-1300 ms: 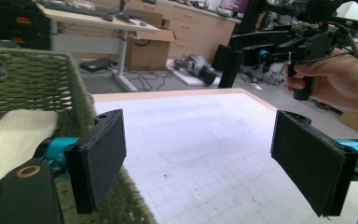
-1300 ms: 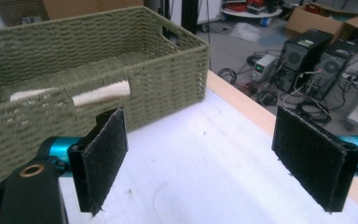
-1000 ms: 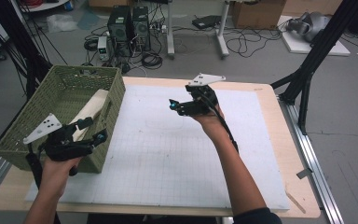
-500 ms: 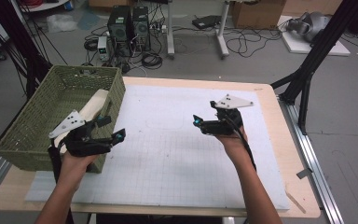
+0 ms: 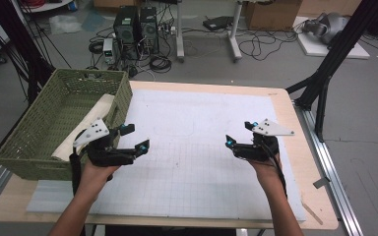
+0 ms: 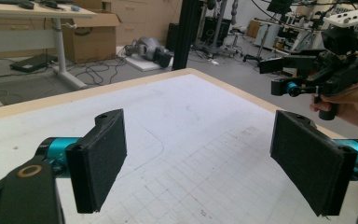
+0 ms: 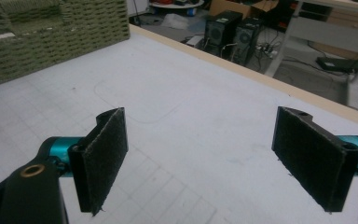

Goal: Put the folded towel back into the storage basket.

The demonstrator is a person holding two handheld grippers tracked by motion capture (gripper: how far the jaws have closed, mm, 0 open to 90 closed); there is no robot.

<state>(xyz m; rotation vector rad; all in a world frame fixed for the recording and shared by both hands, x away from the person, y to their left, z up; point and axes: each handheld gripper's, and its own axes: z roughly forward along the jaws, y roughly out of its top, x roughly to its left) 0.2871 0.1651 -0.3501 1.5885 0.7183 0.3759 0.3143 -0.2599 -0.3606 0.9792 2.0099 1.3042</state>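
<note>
— Both grippers have come away from where they were a second ago: the left gripper (image 5: 135,137) has lifted out from the basket's near corner and now sits over the white mat, and the right gripper (image 5: 238,133) has dropped back from the far middle toward the near right part of the surface (image 5: 300,196).

— Are they holding anything?

— No. Each has its jaws spread wide with nothing between the pads. From the left gripper view the two black pads (image 6: 100,163) frame bare gridded mat (image 6: 205,154), and the right gripper (image 6: 303,74) shows farther off, in the person's hand (image 6: 349,105). The right gripper view shows its own pads (image 7: 103,154) open over the mat (image 7: 191,121) as well.

— And the basket?

— The green woven basket (image 5: 29,132) sits at the left edge of the surface, just beside the left gripper. A pale, rolled-looking item (image 5: 86,123) lies inside it along the right wall. I cannot tell what it is.

— How are the two grippers placed to each other?

— Well apart, tips turned inward toward one another across the mat's middle.
</note>
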